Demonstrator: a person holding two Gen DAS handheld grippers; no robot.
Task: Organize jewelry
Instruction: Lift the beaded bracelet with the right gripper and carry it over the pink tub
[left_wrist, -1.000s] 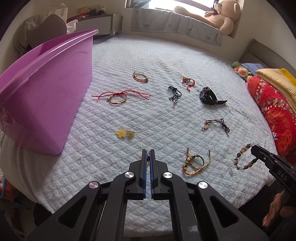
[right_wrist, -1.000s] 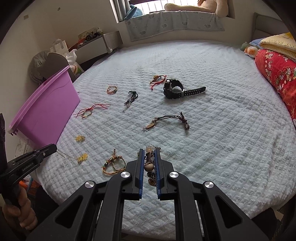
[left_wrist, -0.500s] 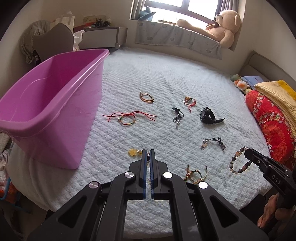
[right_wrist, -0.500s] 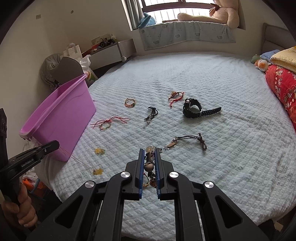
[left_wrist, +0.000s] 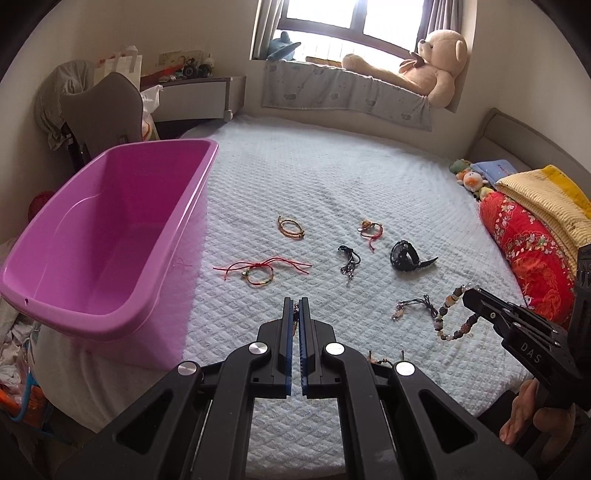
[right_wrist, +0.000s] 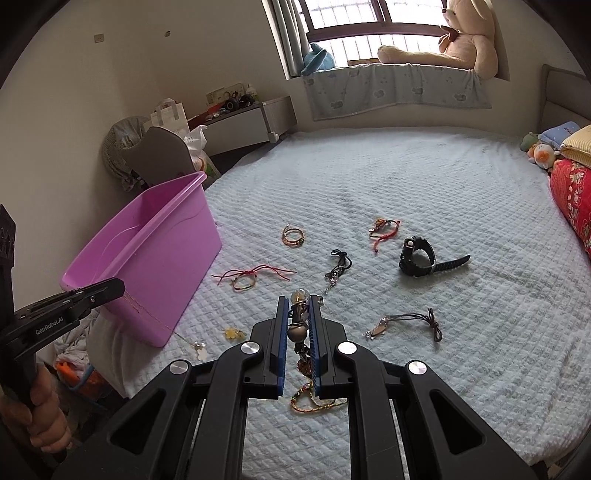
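Observation:
My left gripper (left_wrist: 296, 301) is shut on a thin chain necklace (right_wrist: 159, 322) that hangs down to pale flower charms (right_wrist: 200, 349); the gripper also shows in the right wrist view (right_wrist: 119, 286), raised beside the purple bin (left_wrist: 110, 236). My right gripper (right_wrist: 299, 300) is shut on a beaded bracelet (right_wrist: 298, 330), which dangles in the left wrist view (left_wrist: 452, 317) above the bed. On the white quilt (left_wrist: 332, 177) lie a red-string bracelet (left_wrist: 260, 272), an orange bangle (left_wrist: 291, 226), a black cord (left_wrist: 348, 260), a black watch (left_wrist: 406, 256) and others.
A yellow flower charm (right_wrist: 233, 333) and a woven bracelet (right_wrist: 310, 397) lie near the bed's front edge. Red and yellow blankets (left_wrist: 535, 236) are piled at the right. A chair (left_wrist: 101, 107) stands behind the bin. A teddy bear (left_wrist: 424, 62) sits on the window sill.
Both grippers have risen from the quilt. The left one has lifted the thin necklace, the right one the beaded bracelet. The bin's inside has come into view.

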